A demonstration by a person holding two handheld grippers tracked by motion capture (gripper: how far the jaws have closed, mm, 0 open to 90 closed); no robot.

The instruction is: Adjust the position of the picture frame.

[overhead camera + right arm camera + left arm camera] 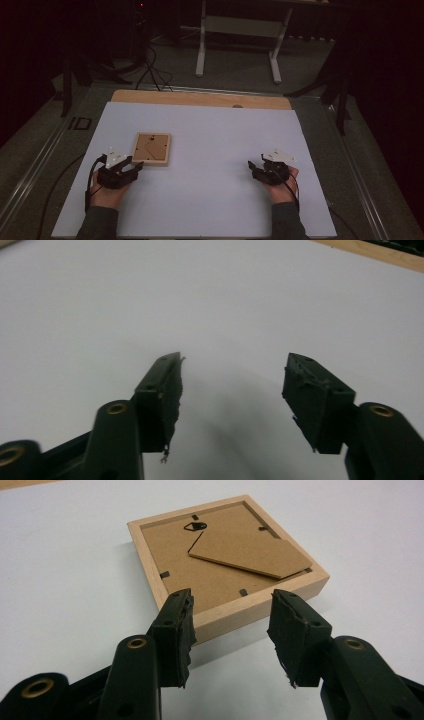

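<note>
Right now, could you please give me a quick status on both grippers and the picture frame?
Left gripper open, just short of the frame. Right gripper open, holding nothing. Wooden picture frame face down on white table cover, backing board up. Nothing in the way.

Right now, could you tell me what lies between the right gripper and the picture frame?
Nothing but bare white table cover. In the high view, the right gripper is well apart from the picture frame, which lies face down by the left gripper.

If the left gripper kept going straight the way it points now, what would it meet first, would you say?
Most likely the picture frame: the open left gripper points at its near wooden edge, which lies face-down on the table just ahead of the fingertips.
</note>
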